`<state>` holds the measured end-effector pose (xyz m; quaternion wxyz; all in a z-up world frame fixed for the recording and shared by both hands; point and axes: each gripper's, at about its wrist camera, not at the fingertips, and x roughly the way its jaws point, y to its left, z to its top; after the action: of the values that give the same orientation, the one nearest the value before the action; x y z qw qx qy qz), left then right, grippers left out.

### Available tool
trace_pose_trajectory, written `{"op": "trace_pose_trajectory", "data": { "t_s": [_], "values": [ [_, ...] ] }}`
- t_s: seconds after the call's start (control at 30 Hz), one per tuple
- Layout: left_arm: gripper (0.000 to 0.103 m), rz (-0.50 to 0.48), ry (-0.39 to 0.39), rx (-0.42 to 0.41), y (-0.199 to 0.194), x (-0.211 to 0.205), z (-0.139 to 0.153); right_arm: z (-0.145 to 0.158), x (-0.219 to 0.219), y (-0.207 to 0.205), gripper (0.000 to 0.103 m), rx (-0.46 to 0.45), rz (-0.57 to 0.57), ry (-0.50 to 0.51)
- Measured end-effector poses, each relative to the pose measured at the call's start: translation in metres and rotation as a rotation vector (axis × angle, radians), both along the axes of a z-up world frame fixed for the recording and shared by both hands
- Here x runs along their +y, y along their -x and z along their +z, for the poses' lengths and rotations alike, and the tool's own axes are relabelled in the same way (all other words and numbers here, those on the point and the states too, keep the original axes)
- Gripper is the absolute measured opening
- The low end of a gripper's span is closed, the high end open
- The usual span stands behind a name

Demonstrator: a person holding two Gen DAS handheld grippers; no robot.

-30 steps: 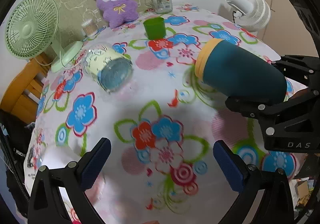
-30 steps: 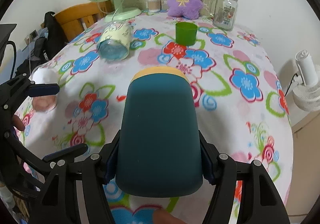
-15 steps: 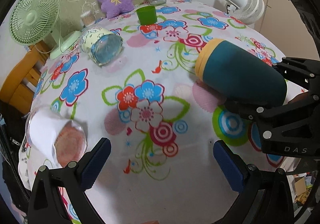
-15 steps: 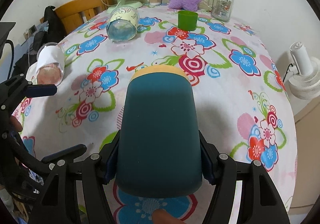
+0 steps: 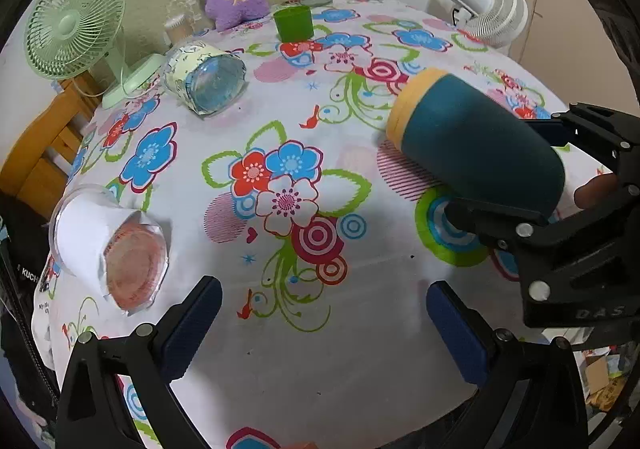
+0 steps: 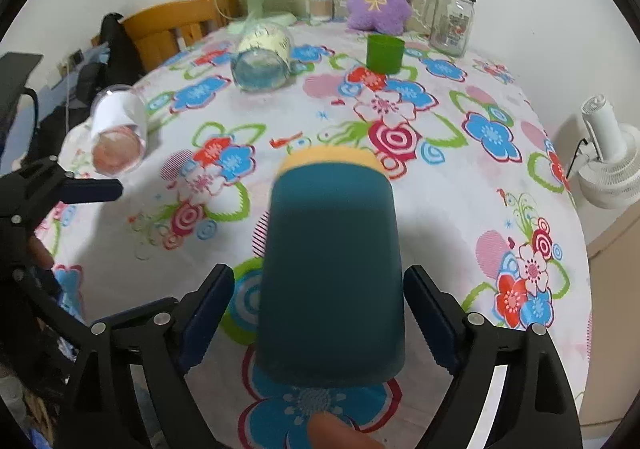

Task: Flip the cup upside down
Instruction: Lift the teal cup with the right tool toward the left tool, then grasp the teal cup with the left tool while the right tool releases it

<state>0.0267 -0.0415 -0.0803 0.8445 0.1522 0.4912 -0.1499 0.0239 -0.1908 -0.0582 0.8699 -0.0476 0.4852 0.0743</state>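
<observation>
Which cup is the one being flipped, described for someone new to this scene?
On the floral table, look at the near edge by the right gripper. The teal cup with a yellow rim lies between its fingers. It is the only opaque dark cup; the other tipped cups are clear.

Our right gripper (image 6: 320, 313) has its jaws spread, the pads clear on both sides; our left gripper (image 5: 320, 325) gapes wide, empty.
</observation>
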Motion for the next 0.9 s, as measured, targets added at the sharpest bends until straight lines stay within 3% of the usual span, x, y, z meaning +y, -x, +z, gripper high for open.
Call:
{"op": "trace_pose_trajectory", "data": {
  "t_s": [0.33,0.6,0.9],
  "values": [
    [0.103,0.032,0.138,0.017,-0.002,-0.005,0.03,0.037,-0.037,0.017,0.094,-0.051,-0.014,-0.09],
    [0.103,0.001,0.139,0.002,-0.006,-0.047,0.043,0.05,-0.086,0.037,0.094,-0.092,-0.093,-0.066],
    [0.103,-0.003,0.13,0.015,-0.016,-0.093,0.041,0.043,-0.133,0.056,0.094,-0.102,-0.172,-0.032]
  ]
}}
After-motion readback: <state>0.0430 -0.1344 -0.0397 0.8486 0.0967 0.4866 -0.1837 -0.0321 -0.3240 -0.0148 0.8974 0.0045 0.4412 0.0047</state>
